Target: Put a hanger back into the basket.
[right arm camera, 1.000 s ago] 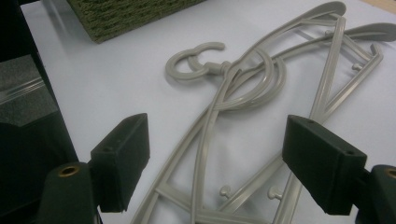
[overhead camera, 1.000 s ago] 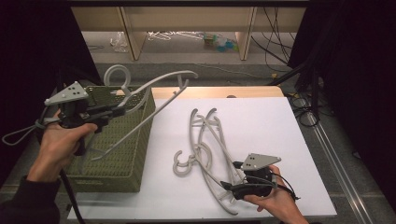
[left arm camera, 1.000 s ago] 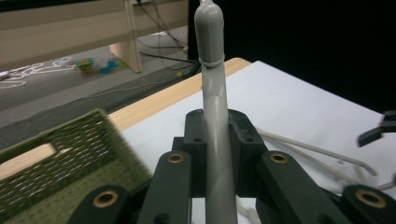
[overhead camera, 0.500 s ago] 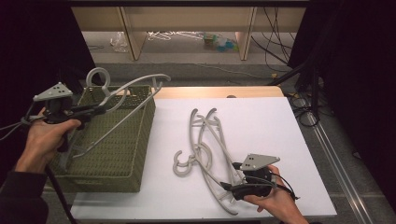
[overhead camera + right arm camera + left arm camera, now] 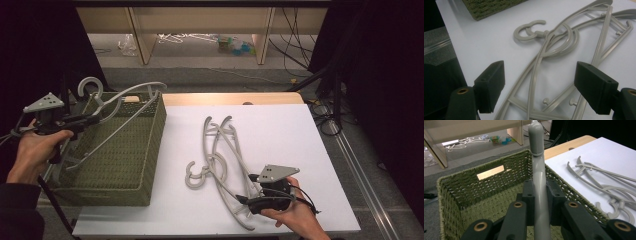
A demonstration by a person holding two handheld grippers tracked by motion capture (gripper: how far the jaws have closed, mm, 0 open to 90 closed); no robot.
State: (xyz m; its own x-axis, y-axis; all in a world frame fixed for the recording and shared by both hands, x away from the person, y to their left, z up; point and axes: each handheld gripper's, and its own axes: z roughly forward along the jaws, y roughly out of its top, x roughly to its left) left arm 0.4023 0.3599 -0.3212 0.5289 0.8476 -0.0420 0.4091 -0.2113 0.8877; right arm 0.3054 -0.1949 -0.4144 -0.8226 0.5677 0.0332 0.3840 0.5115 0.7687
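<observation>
Left hand (image 5: 31, 152): enters from the lower left of the high view, forearm angled up and inward, fist wrapped round the handle beside the near left corner of the basket. Left gripper (image 5: 91, 119): held roughly level, jaws pointing toward the table's middle, clamped tight on the grey hanger (image 5: 116, 116); in the left gripper view the two pads squeeze a bar of that hanger from both sides. Grey hanger: pale grey plastic, smooth rounded bars, curved shoulders, an open C-shaped hook; it hangs in the air over the woven green basket (image 5: 150, 145), hook up at the far left corner, long axis running slantwise from the near left of the basket up toward its far right corner, one shoulder tip above the far rim. Basket: rectangular, olive weave, a slot handle in its far wall, standing at the left end of the white table (image 5: 300, 150). Right hand (image 5: 295, 212): comes in from the bottom edge, palm down, resting at the table's near right part. Right gripper (image 5: 248, 200): jaws spread wide, pointing left, low over the pile of grey hangers (image 5: 222, 155), their bars lying between the pads but unpressed. Pile: same grey make, tangled, hooks toward the basket, lying flat on the white surface.
</observation>
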